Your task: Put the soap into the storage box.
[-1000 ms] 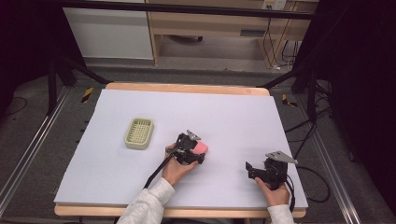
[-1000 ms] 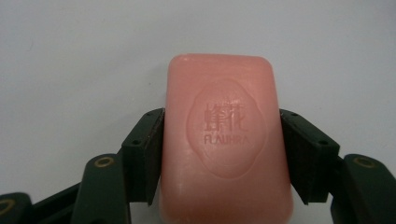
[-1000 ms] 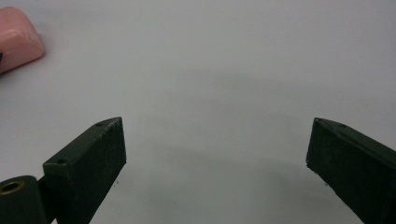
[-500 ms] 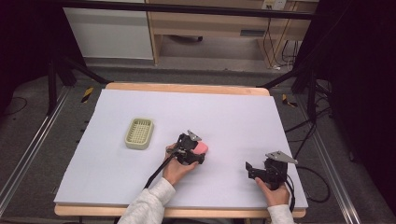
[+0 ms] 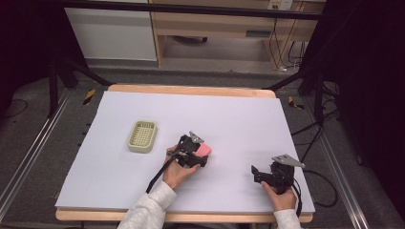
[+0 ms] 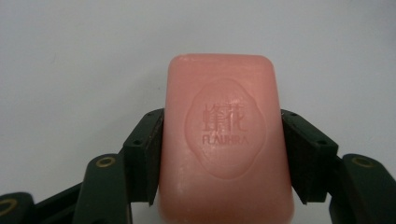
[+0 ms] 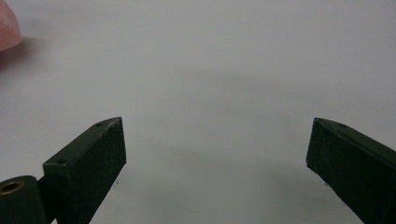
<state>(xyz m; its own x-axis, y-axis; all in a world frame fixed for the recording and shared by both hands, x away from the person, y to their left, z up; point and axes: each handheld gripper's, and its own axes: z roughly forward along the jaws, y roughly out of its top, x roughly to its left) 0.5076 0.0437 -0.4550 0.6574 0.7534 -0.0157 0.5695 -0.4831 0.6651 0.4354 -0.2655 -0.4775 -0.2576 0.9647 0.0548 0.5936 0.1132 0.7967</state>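
Note:
A pink bar of soap (image 6: pixel 224 140) with an embossed stamp lies on the white table cover, and my left gripper (image 5: pixel 201 154) is shut on it. Its black pads (image 6: pixel 150 154) press on both long sides of the bar. In the high view the soap (image 5: pixel 205 149) sits near the table's middle, just right of the hand that holds the gripper. My right gripper (image 5: pixel 255 172) rests near the front right corner, pointing left, with its jaws wide open (image 7: pixel 217 154) over bare cover. A corner of the soap (image 7: pixel 7 28) shows at the upper left of the right gripper view.
A pale green slotted soap dish (image 5: pixel 142 136) stands on the white cover (image 5: pixel 229 114) to the left of the soap, a short way off. The wooden table edge (image 5: pixel 191 89) runs along the back. Cables trail off the right side.

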